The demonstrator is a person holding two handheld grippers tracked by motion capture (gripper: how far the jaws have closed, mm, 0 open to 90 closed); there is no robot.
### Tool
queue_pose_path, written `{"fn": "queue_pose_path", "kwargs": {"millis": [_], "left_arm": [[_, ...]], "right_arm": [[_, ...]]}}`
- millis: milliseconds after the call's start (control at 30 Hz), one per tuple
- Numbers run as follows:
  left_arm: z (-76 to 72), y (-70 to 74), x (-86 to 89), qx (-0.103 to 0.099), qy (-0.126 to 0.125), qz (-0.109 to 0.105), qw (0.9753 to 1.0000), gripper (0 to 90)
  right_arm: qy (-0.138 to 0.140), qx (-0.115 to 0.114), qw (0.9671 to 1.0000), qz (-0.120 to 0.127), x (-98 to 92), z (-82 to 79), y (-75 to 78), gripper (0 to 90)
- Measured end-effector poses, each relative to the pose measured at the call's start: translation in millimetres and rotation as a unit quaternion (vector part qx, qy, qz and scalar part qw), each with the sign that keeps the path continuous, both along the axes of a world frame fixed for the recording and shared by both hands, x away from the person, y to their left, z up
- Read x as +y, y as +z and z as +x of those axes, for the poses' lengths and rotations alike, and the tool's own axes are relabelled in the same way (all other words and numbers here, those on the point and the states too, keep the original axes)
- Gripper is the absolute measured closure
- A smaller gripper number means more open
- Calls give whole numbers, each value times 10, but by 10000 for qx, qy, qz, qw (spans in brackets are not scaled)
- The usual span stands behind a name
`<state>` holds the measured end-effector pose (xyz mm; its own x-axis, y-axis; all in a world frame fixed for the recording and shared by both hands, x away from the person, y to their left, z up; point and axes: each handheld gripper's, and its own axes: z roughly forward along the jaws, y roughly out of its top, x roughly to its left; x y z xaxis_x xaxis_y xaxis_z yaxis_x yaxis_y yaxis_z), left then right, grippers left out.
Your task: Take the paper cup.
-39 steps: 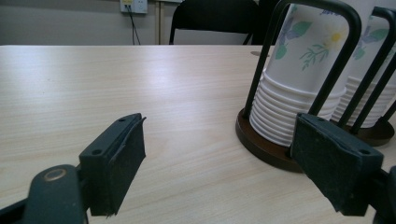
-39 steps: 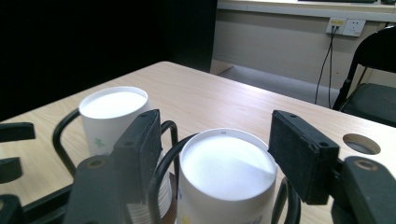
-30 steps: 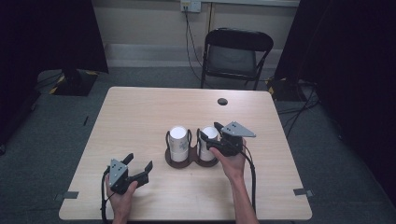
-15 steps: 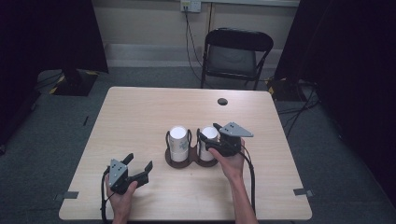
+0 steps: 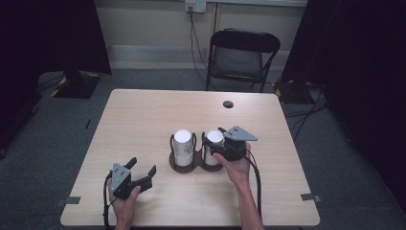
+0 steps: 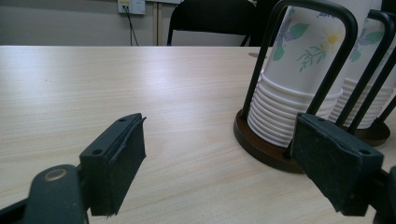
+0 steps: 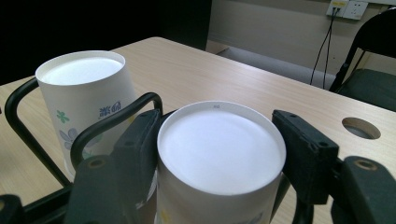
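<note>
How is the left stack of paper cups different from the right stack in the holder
The left cup stack stands free, with no gripper near it; the right cup stack has the right gripper with a jaw on each side of its top cup, one pad touching it, the other just clear. In the high view the left stack reaches a little higher. Both are upside-down white floral cups, nested inside black wire loops on one dark holder base.
</note>
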<state>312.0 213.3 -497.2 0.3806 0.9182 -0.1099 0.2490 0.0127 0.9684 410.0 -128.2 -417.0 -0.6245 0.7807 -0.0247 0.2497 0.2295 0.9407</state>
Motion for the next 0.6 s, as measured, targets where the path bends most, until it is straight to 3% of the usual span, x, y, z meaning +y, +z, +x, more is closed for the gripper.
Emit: {"fn": "queue_pose_path", "kwargs": {"millis": [600], "left_arm": [[1, 3, -14, 9, 41, 85, 10000, 180]], "right_arm": [[-48, -87, 9997, 245, -32, 1, 91, 361]]}}
